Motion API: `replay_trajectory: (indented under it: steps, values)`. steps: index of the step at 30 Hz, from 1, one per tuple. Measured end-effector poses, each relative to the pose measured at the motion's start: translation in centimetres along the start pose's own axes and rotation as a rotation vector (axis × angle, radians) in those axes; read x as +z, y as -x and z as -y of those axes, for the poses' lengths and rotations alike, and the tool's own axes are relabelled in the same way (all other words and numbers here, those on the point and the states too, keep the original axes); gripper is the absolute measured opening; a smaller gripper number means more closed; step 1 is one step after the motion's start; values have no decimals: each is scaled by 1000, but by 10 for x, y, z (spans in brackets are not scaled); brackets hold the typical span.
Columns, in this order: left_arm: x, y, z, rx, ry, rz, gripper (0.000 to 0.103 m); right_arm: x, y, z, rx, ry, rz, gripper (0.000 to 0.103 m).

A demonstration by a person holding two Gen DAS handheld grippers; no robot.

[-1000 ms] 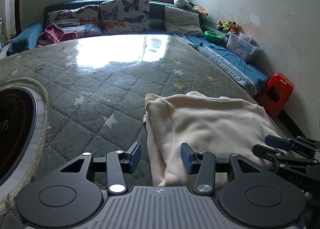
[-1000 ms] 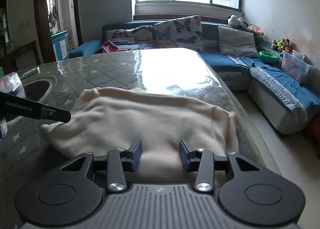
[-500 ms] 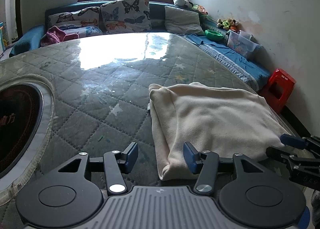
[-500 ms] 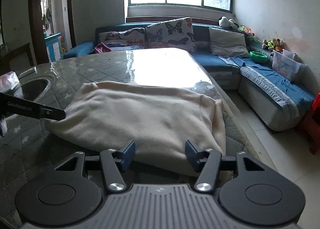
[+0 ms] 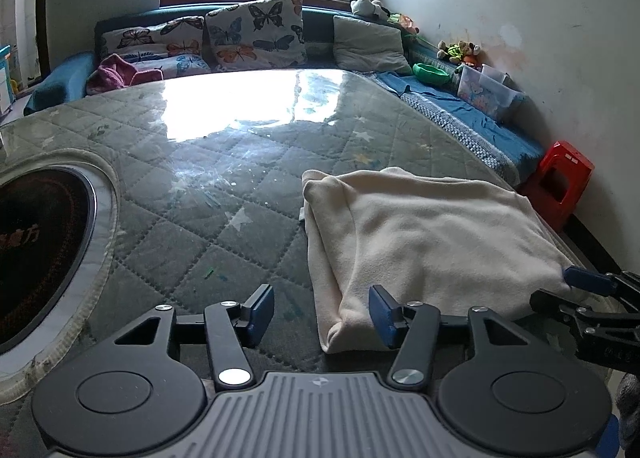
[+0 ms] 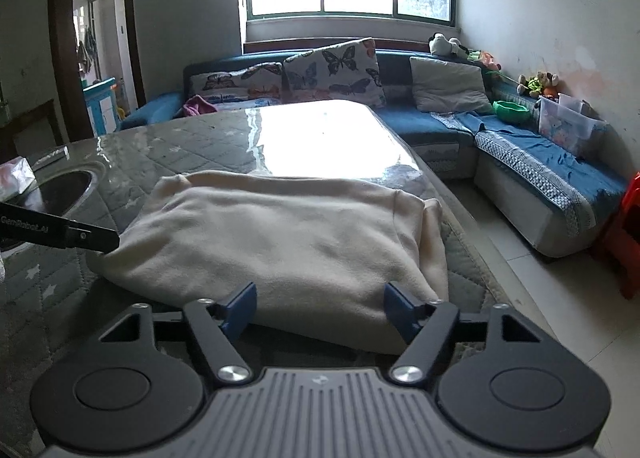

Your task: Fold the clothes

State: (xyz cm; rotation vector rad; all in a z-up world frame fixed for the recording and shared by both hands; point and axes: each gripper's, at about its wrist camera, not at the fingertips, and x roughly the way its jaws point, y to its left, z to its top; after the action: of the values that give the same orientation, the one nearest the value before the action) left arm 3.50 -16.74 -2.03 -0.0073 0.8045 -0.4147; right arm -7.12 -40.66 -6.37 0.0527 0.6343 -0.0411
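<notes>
I see the cream garment (image 5: 432,234) folded, lying flat on the quilted table (image 5: 240,162) nr its right edge. My L gripper (image 5: 321,314) is spread wide, empty, at the cloth's near-left corner. R gripper (image 6: 320,310) likewise agape, empty, just short of the near hem.

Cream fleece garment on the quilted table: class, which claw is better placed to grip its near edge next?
Probably the right claw: it is open and centred on the cream fleece garment, whose near edge lies between its fingers. The left claw, also open, faces only one corner.
</notes>
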Motion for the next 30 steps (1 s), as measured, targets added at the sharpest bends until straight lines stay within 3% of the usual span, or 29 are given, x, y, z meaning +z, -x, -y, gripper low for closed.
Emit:
replay_trajectory:
  steps: [8,13,19,30]
  values:
    - [-4,9,6,1,-28,20,63,-3,6,-3,-6,-18,7,83]
    - [-8,16,12,3,-65,43,71,-4,11,-5,-20,-22,22,95]
    - [-14,25,18,1,-97,70,84,-8,16,-5,-42,-44,34,103]
    - [-25,37,25,-6,-137,107,100,-15,29,-6,-65,-98,59,103]
